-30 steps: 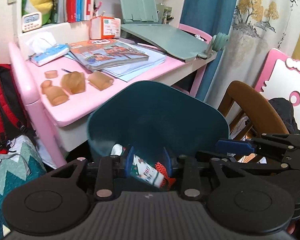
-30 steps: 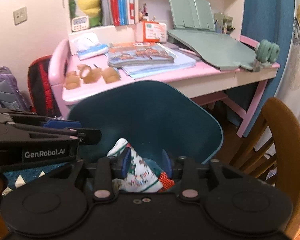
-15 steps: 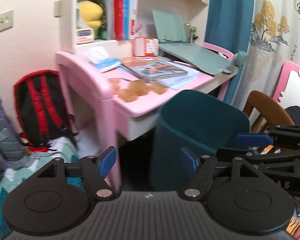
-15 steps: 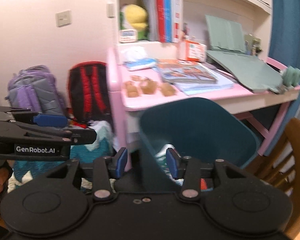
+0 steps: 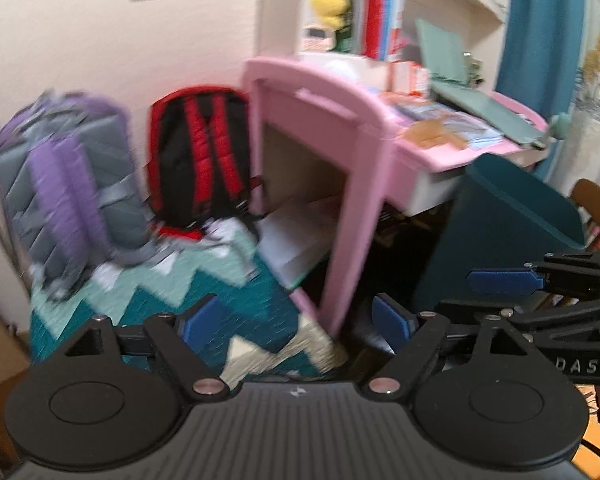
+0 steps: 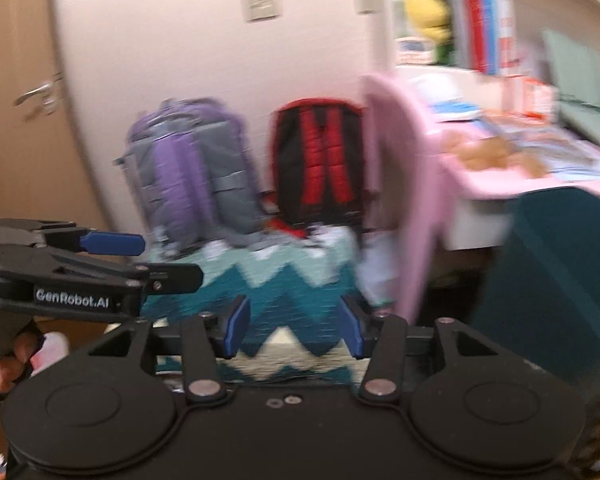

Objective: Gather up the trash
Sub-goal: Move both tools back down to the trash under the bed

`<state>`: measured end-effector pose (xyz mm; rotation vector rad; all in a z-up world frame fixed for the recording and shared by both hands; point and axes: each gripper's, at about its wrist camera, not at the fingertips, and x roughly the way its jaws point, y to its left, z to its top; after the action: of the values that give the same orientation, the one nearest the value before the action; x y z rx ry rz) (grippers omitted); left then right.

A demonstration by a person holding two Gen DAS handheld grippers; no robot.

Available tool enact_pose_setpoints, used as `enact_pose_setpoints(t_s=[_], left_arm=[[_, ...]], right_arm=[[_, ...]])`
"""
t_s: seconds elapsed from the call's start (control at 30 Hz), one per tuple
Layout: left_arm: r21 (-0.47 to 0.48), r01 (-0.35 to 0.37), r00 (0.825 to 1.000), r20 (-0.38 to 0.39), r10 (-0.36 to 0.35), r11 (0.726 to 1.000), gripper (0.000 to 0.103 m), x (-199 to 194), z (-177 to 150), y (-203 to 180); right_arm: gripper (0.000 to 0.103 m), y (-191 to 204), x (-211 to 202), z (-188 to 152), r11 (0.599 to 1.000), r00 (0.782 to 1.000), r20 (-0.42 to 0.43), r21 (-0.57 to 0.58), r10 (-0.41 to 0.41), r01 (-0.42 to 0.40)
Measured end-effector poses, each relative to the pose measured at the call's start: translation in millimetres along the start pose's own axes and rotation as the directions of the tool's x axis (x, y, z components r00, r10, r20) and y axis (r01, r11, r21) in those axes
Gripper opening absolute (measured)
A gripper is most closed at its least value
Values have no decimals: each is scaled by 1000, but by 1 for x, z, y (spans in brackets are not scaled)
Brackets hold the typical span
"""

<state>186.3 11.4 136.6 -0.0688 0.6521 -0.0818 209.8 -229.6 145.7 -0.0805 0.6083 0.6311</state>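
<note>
The dark teal trash bin [image 5: 512, 216] stands on the floor beside the pink desk [image 5: 340, 120], at the right of both views; its teal wall [image 6: 556, 264] is blurred in the right wrist view. My left gripper [image 5: 296, 322] is off to the bin's left over a zigzag rug, its jaws opening with nothing between the blue pads. My right gripper [image 6: 294, 328] also hangs over the rug, jaws opening and empty. Each gripper appears from the side in the other's view: right one [image 5: 540, 280], left one [image 6: 92, 260]. The bin's inside is hidden.
A purple-grey backpack [image 5: 68, 184] and a red-black backpack [image 5: 200, 148] lean on the wall. A teal zigzag rug [image 5: 172, 292] covers the floor. Books, brown lumps [image 6: 484, 152] and a green stand lie on the desk. A wooden chair [image 5: 596, 204] is far right, a door [image 6: 16, 100] far left.
Both grippers let go of the patterned wrapper over the bin, opened wide and swung left, away from the bin toward the backpacks and the rug.
</note>
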Motion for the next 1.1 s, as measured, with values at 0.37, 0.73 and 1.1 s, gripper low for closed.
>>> enact_pose_setpoints(t_s=[0.37, 0.73, 1.1], left_arm=[[-139, -130, 988, -102, 116, 982, 100, 53, -100, 126], [-280, -328, 885, -424, 190, 902, 100, 183, -236, 255], [-126, -332, 695, -703, 153, 935, 100, 302, -364, 321]], right_arm=[[52, 62, 131, -69, 984, 967, -184, 11, 179, -180], [52, 72, 308, -178, 983, 872, -454, 55, 181, -176], [52, 57, 443, -306, 991, 697, -706, 50, 126, -128]])
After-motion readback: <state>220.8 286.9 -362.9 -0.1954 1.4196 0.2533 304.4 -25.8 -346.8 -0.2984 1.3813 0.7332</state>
